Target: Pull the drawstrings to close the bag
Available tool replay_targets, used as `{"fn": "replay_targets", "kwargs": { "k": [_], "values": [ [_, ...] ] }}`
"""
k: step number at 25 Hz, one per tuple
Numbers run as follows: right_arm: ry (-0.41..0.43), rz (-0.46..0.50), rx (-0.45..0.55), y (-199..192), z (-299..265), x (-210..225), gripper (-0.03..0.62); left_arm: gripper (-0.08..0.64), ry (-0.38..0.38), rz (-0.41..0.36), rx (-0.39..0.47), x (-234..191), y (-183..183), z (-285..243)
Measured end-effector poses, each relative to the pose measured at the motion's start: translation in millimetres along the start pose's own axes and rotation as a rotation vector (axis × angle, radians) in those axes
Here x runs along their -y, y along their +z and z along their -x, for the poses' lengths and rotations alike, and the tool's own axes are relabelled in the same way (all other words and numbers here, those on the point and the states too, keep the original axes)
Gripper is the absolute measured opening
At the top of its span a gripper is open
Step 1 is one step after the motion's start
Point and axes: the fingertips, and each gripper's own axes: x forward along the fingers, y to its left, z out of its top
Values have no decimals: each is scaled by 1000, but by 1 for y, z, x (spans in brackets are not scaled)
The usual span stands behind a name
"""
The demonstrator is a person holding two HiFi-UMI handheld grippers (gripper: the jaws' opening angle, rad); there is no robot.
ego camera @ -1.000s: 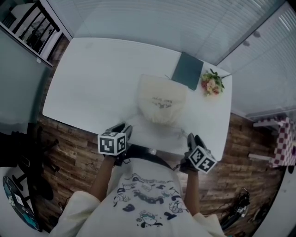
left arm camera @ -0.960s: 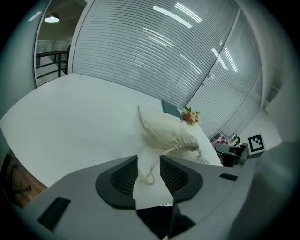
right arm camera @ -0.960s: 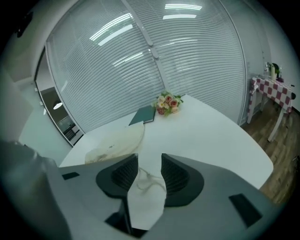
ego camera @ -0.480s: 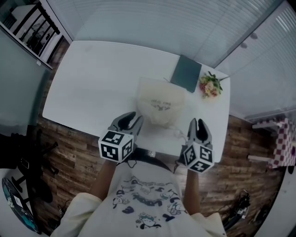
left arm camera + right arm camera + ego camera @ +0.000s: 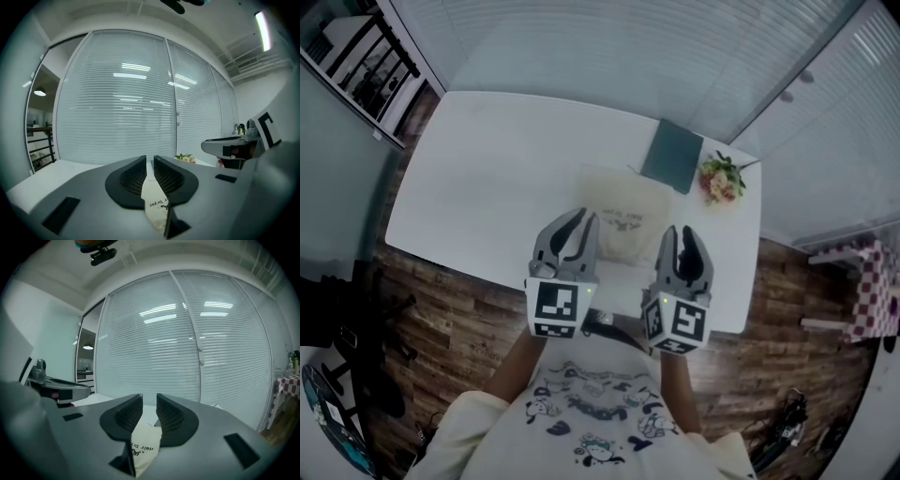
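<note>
Two tongs side by side above a cream cloth bag [image 5: 623,211] with dark print, flat on a white tabletop [image 5: 487,169].

Left tongs [image 5: 584,217] closing, with only a thin gap left and nothing in it, just the printed cloth showing far below. Right tongs [image 5: 679,232] narrow too, a bit wider than the left, also with nothing in the gap and not touching the bag. Both held up in the air over the near end of the bag, pointing away from the person, marker cubes toward the chest. Bag toward the right side of the tabletop, close to the near edge. Just behind its far corner, a flat dark green book [image 5: 667,155]. Beside the book, near the right edge, a small bunch of pink flowers [image 5: 717,178].
</note>
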Motion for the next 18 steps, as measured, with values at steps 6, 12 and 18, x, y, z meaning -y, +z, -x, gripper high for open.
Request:
{"fn": "replay_targets", "kwargs": {
  "k": [6, 12, 18],
  "values": [
    [1, 47, 91, 18, 5, -8, 87, 86, 28, 19, 74, 0, 15, 3],
    [-22, 47, 84, 17, 8, -8, 80, 78, 31, 15, 93, 0, 19, 6],
    [-16, 45, 79, 14, 9, -9, 71, 78, 31, 33, 101, 0, 23, 8]
  ]
}}
